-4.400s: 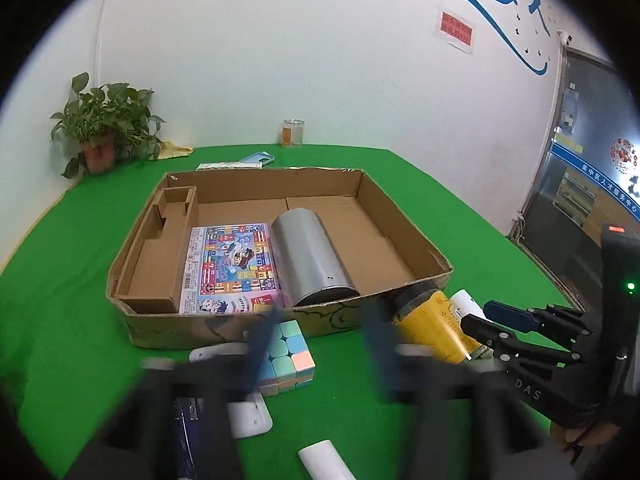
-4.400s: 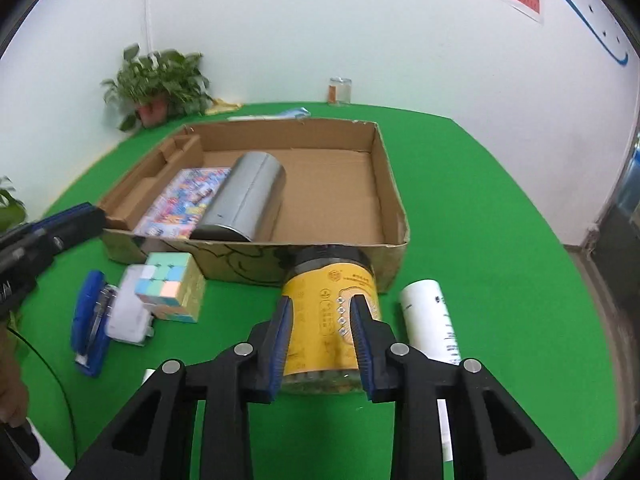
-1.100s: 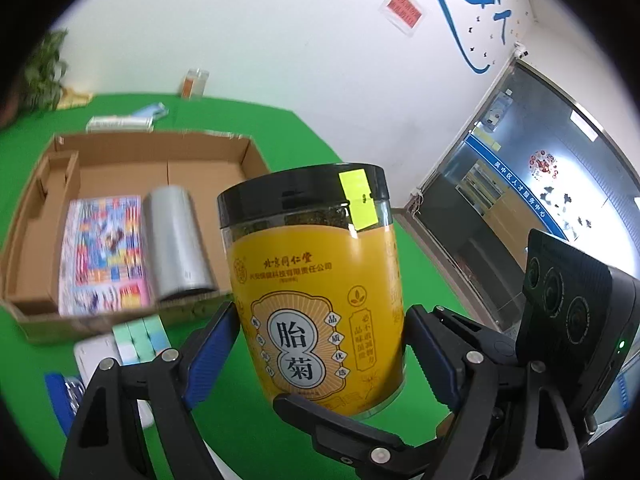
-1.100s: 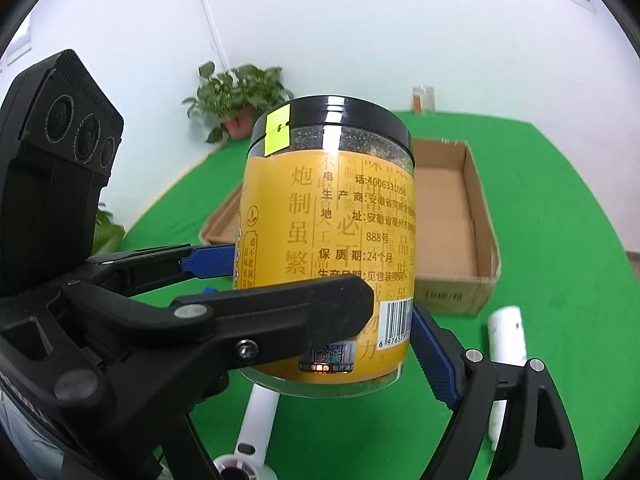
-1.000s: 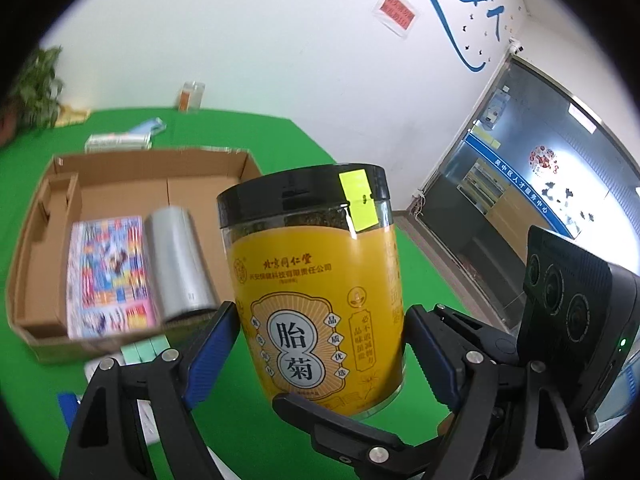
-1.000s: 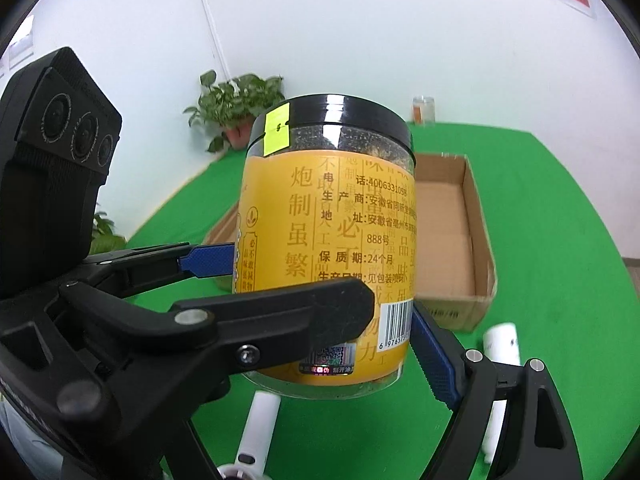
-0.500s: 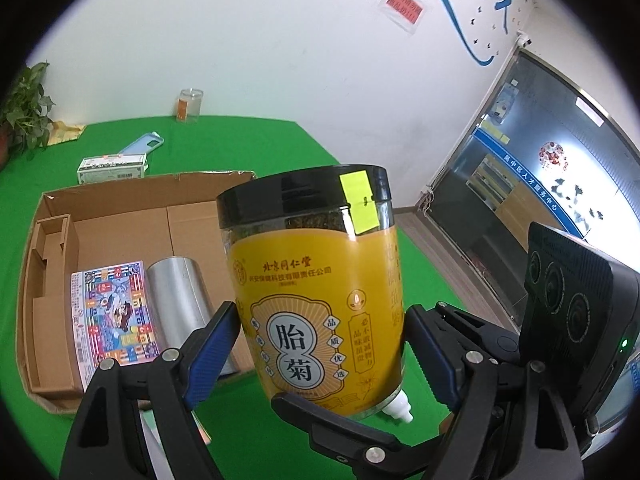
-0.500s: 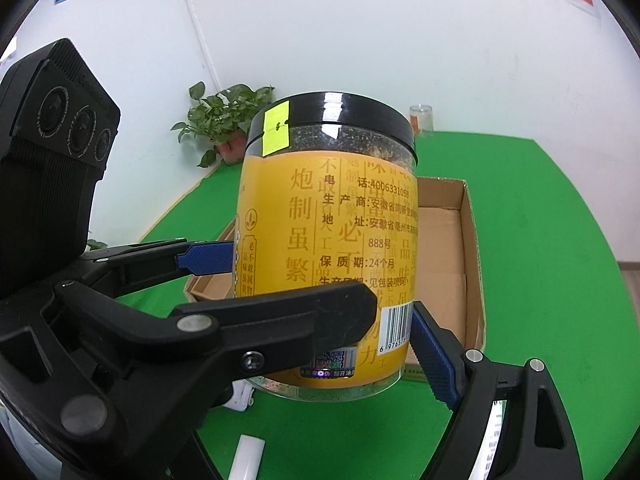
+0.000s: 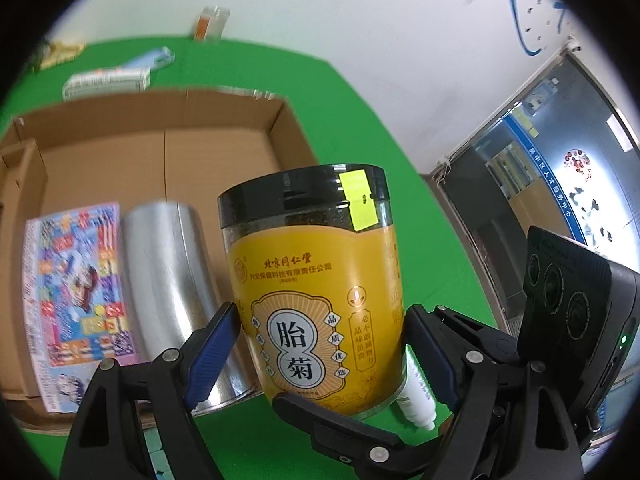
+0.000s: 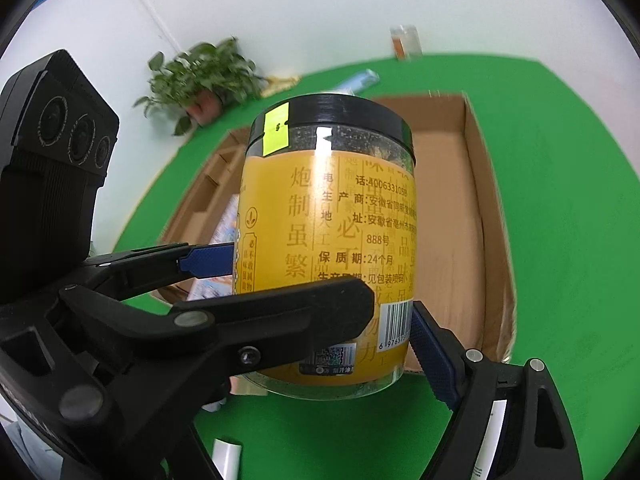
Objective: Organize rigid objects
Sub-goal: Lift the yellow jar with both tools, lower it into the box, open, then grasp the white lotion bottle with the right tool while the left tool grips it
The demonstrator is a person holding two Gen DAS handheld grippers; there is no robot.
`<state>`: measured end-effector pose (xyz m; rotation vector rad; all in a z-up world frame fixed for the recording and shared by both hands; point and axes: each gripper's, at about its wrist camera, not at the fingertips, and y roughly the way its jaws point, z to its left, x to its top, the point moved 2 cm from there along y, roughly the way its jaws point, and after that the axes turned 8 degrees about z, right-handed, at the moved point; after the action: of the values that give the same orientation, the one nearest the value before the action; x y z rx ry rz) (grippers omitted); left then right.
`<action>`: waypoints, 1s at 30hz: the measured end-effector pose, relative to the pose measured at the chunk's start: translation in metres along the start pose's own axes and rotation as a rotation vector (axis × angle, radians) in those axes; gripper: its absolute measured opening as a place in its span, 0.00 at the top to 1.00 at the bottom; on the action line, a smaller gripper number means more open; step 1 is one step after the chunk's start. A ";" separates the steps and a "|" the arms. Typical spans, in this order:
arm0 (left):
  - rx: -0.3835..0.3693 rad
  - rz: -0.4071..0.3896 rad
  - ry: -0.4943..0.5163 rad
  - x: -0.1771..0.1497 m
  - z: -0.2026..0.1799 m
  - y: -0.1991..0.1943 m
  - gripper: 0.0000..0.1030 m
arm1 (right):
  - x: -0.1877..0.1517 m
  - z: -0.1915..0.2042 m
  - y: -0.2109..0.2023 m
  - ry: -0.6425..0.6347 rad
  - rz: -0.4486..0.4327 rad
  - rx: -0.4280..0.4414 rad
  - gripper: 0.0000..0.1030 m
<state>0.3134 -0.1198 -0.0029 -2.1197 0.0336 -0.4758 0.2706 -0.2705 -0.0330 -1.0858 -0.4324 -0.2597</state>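
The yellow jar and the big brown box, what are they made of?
The yellow jar looks like clear plastic: you can see dried bits through the bare band under its glossy black lid, likely plastic too. A printed yellow label wraps it. The brown box is corrugated cardboard, matte, with creases and raw cut edges.

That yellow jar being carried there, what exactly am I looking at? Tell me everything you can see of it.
The yellow jar is a clear plastic-looking cylinder with a black screw lid, a small neon-yellow sticker over the lid's edge, and a yellow label printed with Chinese characters and a barcode. Dark dried contents show above the label. It is held upright in the air, clamped low on its body by the left gripper and the right gripper crosswise, above the near edge of the cardboard box.
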 end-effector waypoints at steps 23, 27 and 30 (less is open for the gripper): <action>0.327 -0.336 0.066 -0.056 0.016 -0.073 0.17 | -0.023 -0.027 0.012 0.020 0.000 -0.042 0.01; 0.389 -0.487 0.107 -0.099 0.015 -0.105 0.13 | -0.057 -0.018 -0.042 -0.040 -0.198 -0.127 0.01; 0.390 -0.485 0.052 -0.122 0.027 -0.111 0.13 | -0.082 -0.030 -0.062 -0.021 -0.258 -0.141 0.01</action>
<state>0.1928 -0.0107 0.0343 -1.7201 -0.5137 -0.7533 0.1786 -0.3256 -0.0338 -1.1714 -0.5806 -0.5137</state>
